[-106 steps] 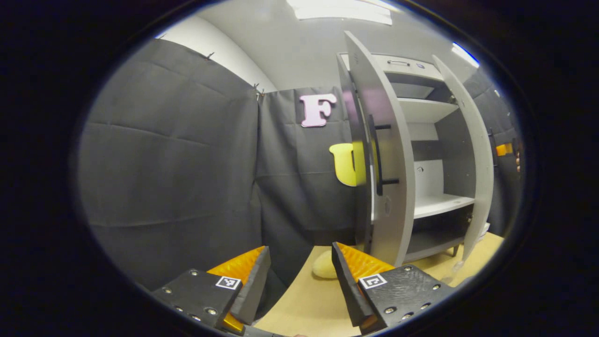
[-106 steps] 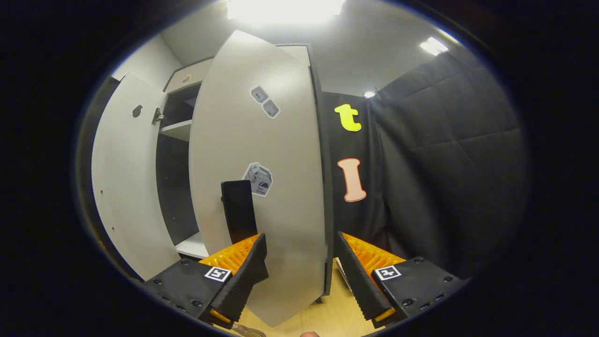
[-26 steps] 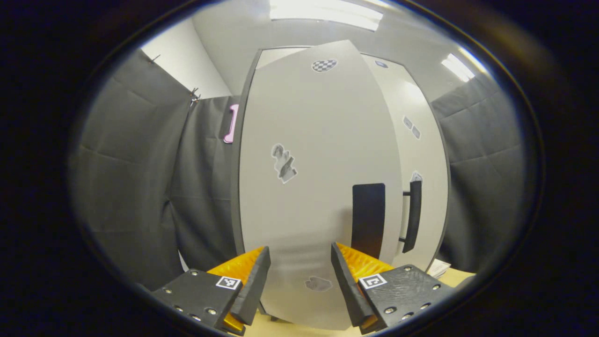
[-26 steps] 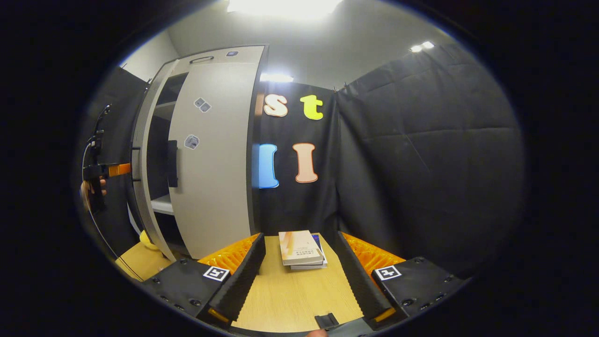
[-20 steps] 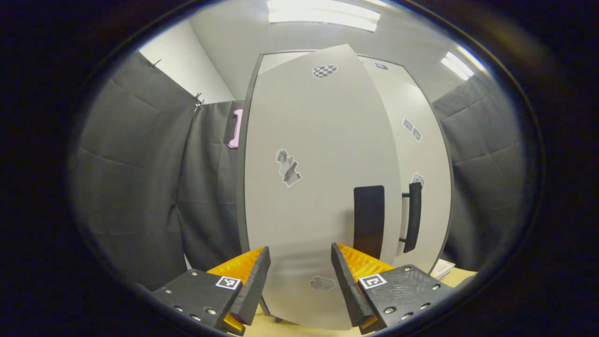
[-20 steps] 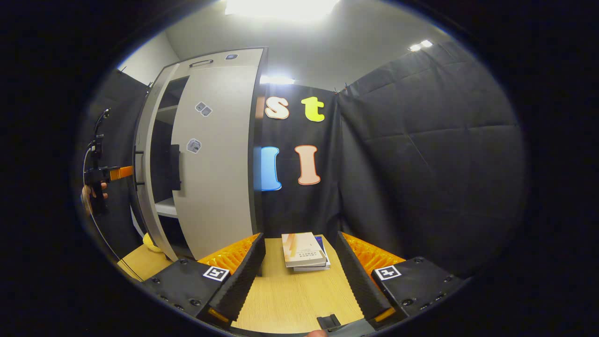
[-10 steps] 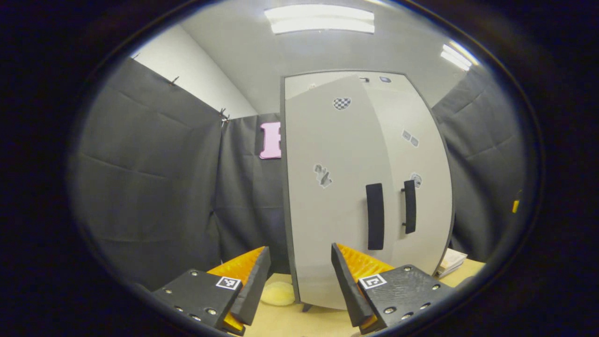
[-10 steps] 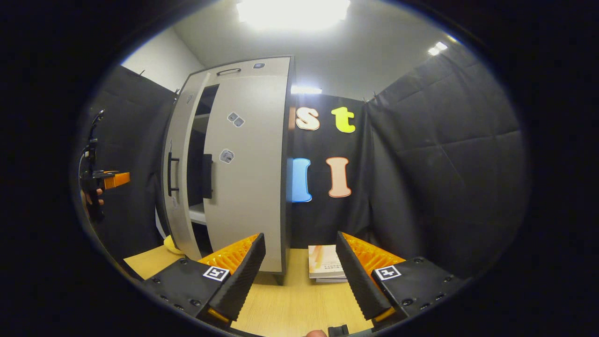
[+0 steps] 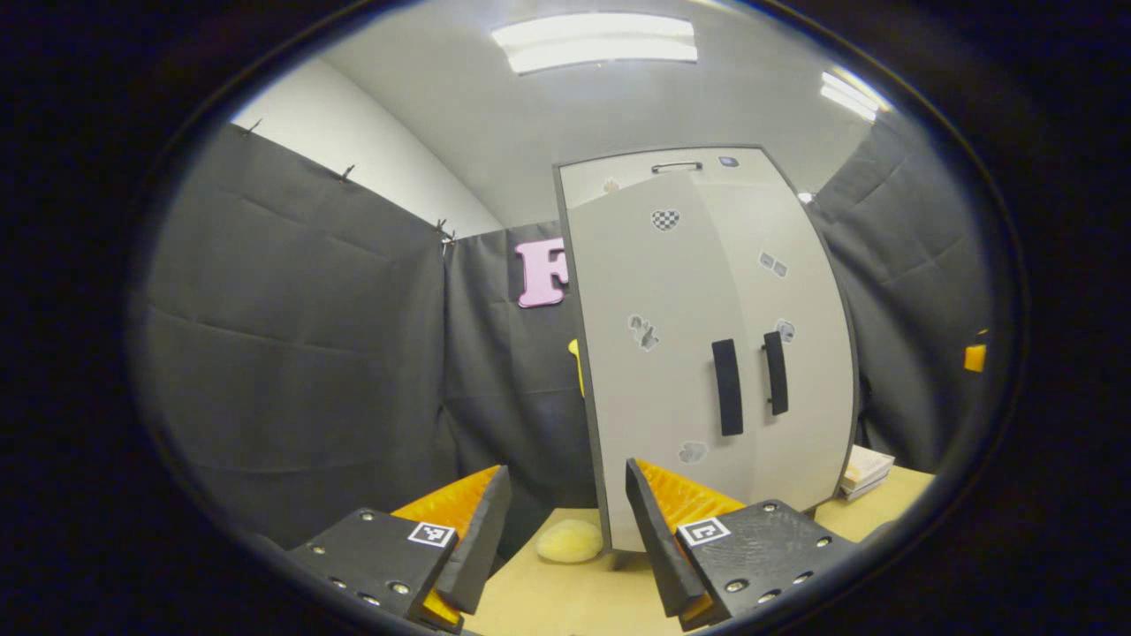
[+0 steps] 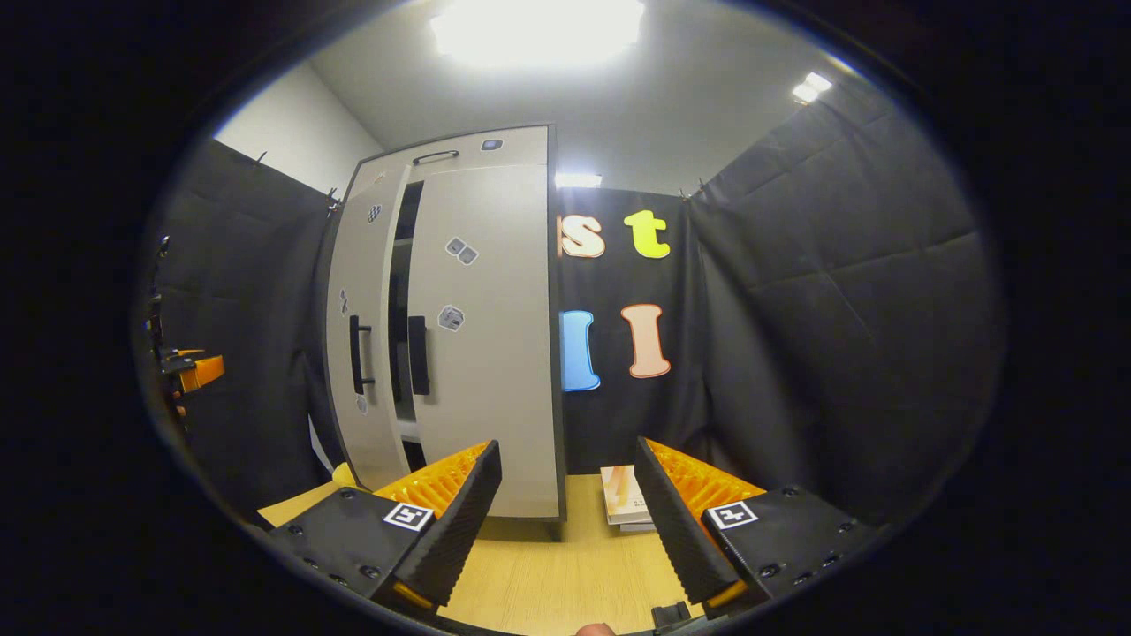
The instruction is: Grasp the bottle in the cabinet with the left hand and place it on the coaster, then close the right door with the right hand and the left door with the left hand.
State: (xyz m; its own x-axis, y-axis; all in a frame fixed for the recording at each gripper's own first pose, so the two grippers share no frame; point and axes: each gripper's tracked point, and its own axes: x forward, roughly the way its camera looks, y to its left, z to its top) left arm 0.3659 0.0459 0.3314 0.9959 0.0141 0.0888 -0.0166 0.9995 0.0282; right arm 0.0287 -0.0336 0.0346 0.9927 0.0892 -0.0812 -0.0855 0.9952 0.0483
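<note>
The grey cabinet (image 9: 707,353) stands on the wooden table. In the right gripper view its right door (image 10: 486,336) lies flat against the front. The left door (image 10: 358,327) stands slightly ajar, with a narrow dark gap (image 10: 402,291) between the two. Both black handles (image 9: 726,387) sit side by side. My left gripper (image 9: 565,477) is open and holds nothing, back from the left door (image 9: 654,371). My right gripper (image 10: 565,455) is open and holds nothing, in front of the cabinet's right side. The left gripper (image 10: 190,371) also appears at the far left edge.
A pale yellow round pad (image 9: 570,541) lies on the table by the cabinet's left foot. A small stack of books (image 10: 623,499) lies right of the cabinet. Black cloth walls close in the booth on both sides. Bare tabletop (image 10: 548,574) stretches before the cabinet.
The left door has swung from wide open to nearly shut, and my left gripper has drawn back from it. My right gripper has backed off from the shut right door.
</note>
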